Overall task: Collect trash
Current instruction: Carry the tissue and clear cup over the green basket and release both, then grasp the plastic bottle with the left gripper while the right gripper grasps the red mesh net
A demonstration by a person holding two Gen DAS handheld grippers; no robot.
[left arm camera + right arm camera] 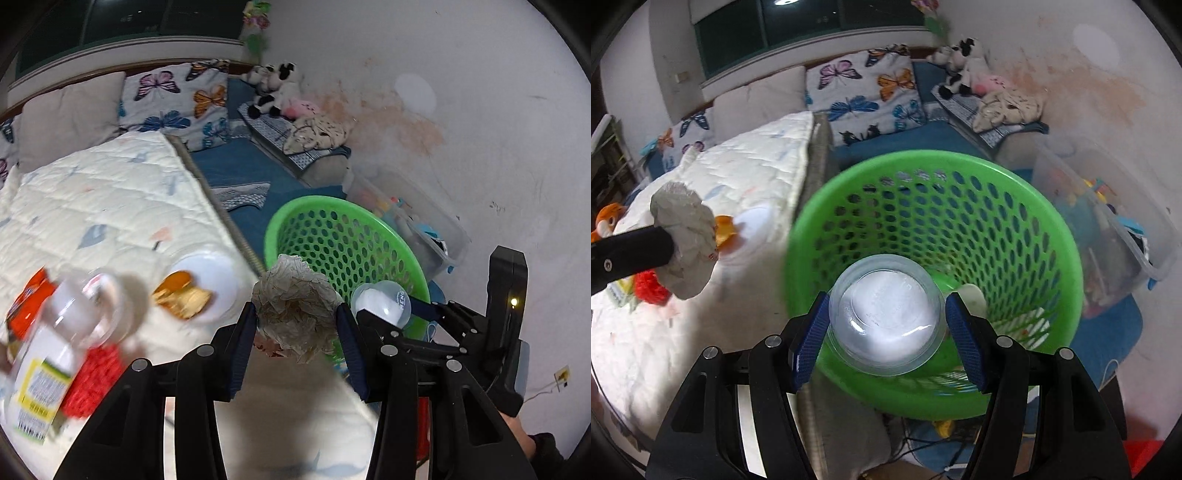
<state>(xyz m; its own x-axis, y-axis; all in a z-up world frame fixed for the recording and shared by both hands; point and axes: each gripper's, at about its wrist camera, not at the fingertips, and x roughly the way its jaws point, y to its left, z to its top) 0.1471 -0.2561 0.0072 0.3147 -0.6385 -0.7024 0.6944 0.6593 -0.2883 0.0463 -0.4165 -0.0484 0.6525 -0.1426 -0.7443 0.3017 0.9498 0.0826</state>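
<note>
My left gripper (297, 314) is clamped on a crumpled paper wad (295, 306), its blue pads pressed against both sides, and my right gripper (886, 317) pinches a clear plastic cup (886, 314) bottom-forward between its pads, held over the mouth of the green mesh basket (1015, 206). Only the right wrist view looks down into the basket — something pale lies low inside, too blurred to name — and it catches the wad (685, 243) off to the left over the bed. The left wrist view alone shows what sits on the white quilt (110, 199): a foam bowl (218, 273) with orange peel (183, 295), a blurred clear bottle (70, 325) and a red wrapper (29, 299) near the left edge. The basket (295, 214) stands just beside the mattress edge, on blue floor covering, with a clear storage bin (436, 229) against the stained wall behind it. Butterfly pillows (864, 92) and plush toys (964, 66) line the far end beneath a dark window.
</note>
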